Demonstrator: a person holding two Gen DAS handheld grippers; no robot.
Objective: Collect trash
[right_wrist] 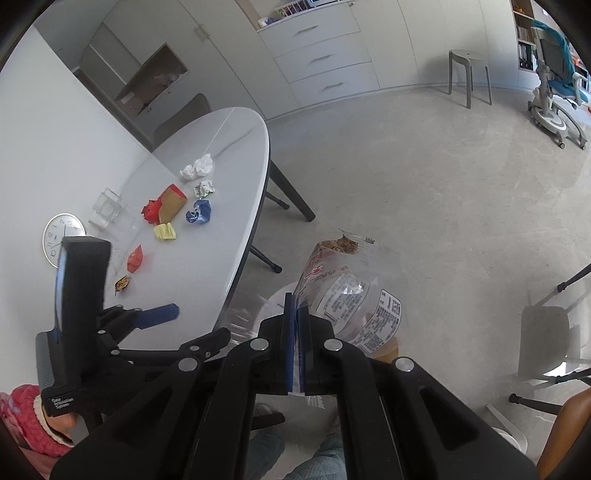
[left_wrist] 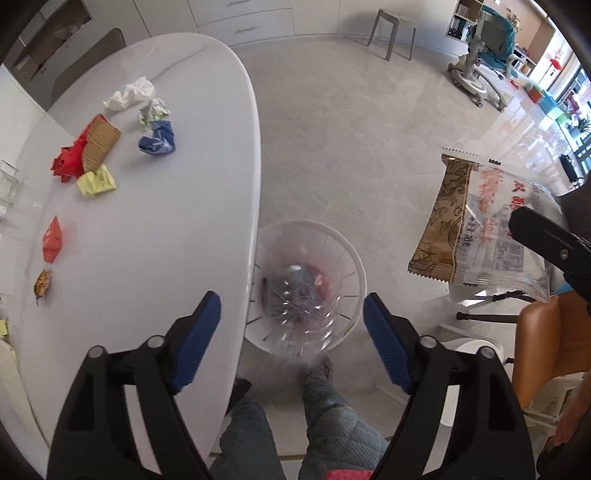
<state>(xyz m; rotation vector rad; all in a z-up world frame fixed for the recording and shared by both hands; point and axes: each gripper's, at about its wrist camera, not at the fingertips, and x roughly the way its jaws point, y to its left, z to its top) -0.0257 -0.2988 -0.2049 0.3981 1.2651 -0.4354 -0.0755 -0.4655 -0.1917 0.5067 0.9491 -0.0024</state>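
Note:
My left gripper [left_wrist: 293, 332] points down with its blue pads wide apart and nothing pressed between them. Below it, a blurred clear plastic cup [left_wrist: 299, 306] is in the mouth of a white waste basket [left_wrist: 354, 258] on the floor beside the table. My right gripper [right_wrist: 295, 306] is shut on a clear snack wrapper [right_wrist: 351, 295] with a brown end, held up right of the basket. On the white table [left_wrist: 184, 184] lie white crumpled paper [left_wrist: 129, 94], a blue wrapper [left_wrist: 158, 138], a red and brown carton [left_wrist: 88, 147], a yellow wad [left_wrist: 96, 181] and a red packet [left_wrist: 51, 240].
A glass box [left_wrist: 7, 184] and a round clock [right_wrist: 62, 236] sit at the table's wall side. The person's legs [left_wrist: 332, 417] stand right behind the basket. An orange chair [left_wrist: 546, 350] is at the right, a grey stool [left_wrist: 393, 33] far across open floor.

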